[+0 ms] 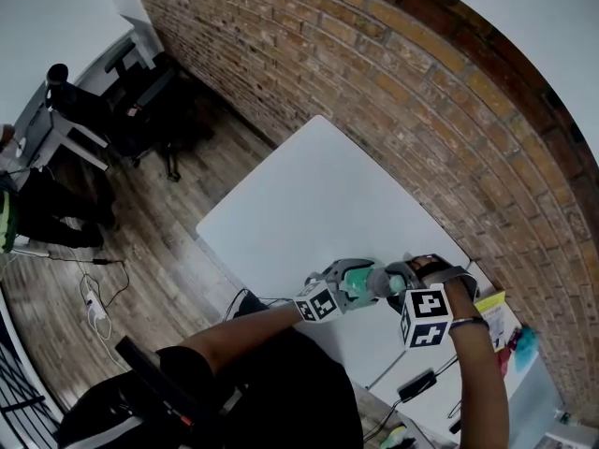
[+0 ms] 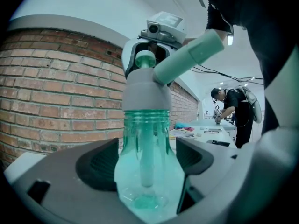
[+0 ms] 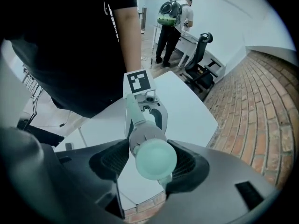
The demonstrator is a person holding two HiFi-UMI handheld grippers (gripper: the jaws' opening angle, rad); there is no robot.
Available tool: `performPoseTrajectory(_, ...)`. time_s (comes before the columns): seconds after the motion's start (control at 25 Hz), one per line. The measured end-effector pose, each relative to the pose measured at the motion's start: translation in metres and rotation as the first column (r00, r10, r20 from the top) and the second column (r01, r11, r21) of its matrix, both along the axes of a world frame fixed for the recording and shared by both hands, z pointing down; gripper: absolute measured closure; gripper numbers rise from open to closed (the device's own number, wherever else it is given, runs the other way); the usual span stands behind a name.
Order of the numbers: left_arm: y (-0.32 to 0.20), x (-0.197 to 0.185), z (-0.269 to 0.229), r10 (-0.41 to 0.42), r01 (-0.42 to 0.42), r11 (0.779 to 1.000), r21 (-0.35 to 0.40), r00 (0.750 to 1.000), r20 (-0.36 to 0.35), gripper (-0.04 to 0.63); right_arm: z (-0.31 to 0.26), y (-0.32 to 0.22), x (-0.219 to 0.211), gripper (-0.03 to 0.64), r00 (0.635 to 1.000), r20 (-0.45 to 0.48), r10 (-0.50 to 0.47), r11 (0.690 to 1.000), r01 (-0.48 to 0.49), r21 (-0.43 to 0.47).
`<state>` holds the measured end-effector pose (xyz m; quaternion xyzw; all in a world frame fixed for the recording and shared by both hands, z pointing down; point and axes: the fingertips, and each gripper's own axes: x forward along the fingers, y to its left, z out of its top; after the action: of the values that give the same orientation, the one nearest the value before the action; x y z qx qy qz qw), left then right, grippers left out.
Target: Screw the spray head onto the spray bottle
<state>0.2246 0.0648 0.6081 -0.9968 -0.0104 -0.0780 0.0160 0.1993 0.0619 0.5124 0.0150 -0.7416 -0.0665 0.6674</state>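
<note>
A clear green spray bottle [image 2: 148, 171] stands upright between the jaws of my left gripper [image 2: 149, 160], which is shut on its body. Its grey collar [image 2: 145, 94] and mint spray head [image 2: 187, 55] sit on the neck, nozzle pointing up to the right. In the head view the left gripper [image 1: 367, 282] holds the bottle [image 1: 357, 284] over the white table's [image 1: 318, 204] near edge. My right gripper [image 3: 149, 161] hangs straight down over the spray head [image 3: 155, 159], one open jaw on each side of it. In the head view the right gripper [image 1: 402, 277] meets the bottle's top.
A brick wall [image 1: 393, 92] runs along the table's far side. A second table [image 1: 510, 344] with papers and small items stands to the right. Black chairs [image 1: 140, 101] and a desk sit at the far left. A person with a backpack [image 3: 174, 17] stands there.
</note>
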Motion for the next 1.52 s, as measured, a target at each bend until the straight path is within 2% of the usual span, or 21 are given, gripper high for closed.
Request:
performPoseTrajectory(0.4,0.0,-0.001,-0.001,0.001,-0.001,1.0,0.005,1.0,-0.003,0.218,0.007,0.002,-0.002,0.371,0.999,-0.036,-0.014,0.995,0.01,-0.096)
performPoseTrajectory(0.6,0.001,-0.002,0.0,-0.001,0.001,1.0,0.002,1.0,-0.003,0.218,0.007,0.001,-0.004,0.371,0.984,-0.012,0.179,0.973,-0.179,-0.145)
performPoseTrajectory(0.76,0.001,-0.002,0.0,-0.001,0.001,1.0,-0.002,1.0,0.002,0.218,0.008,-0.002,-0.004,0.371,0.939,0.037,0.341,0.93,-0.331,-0.156)
performPoseTrajectory(0.84,0.002,-0.002,-0.001,0.0,0.0,1.0,-0.002,1.0,0.004,0.218,0.008,-0.003,-0.005,0.37,0.899,0.059,0.433,0.893,-0.419,-0.162)
performPoseTrajectory(0.92,0.002,-0.002,-0.001,-0.001,0.001,1.0,0.005,1.0,0.006,0.218,0.007,-0.005,-0.005,0.37,0.838,0.079,0.54,0.836,-0.523,-0.168)
performPoseTrajectory(1.0,0.002,-0.003,0.0,-0.005,0.005,1.0,0.013,1.0,0.007,0.218,0.007,-0.007,-0.004,0.37,0.744,0.097,0.661,0.747,-0.64,-0.179)
performPoseTrajectory(1.12,0.002,-0.002,-0.001,-0.008,0.008,1.0,0.013,1.0,0.004,0.218,0.007,-0.008,-0.001,0.37,0.58,0.114,0.806,0.59,-0.781,-0.205)
performPoseTrajectory(1.2,0.002,-0.002,-0.001,-0.008,0.008,1.0,0.008,1.0,0.005,0.218,0.008,-0.01,0.002,0.37,0.504,0.128,0.854,0.52,-0.829,-0.207)
performPoseTrajectory(1.32,0.001,-0.001,-0.001,-0.009,0.009,1.0,0.004,1.0,0.009,0.218,0.008,-0.012,0.004,0.367,0.431,0.151,0.89,0.455,-0.866,-0.206)
performPoseTrajectory(1.4,0.001,-0.002,-0.001,-0.009,0.008,1.0,0.003,1.0,0.008,0.218,0.008,-0.013,0.003,0.367,0.398,0.166,0.902,0.427,-0.881,-0.206)
performPoseTrajectory(1.48,0.001,-0.003,0.001,-0.004,0.004,1.0,0.001,1.0,0.009,0.218,0.009,-0.011,0.003,0.367,0.393,0.174,0.903,0.424,-0.882,-0.205)
performPoseTrajectory(1.52,0.002,-0.003,0.002,-0.004,0.004,1.0,-0.002,1.0,0.01,0.218,0.008,-0.009,0.003,0.367,0.403,0.173,0.899,0.433,-0.878,-0.203)
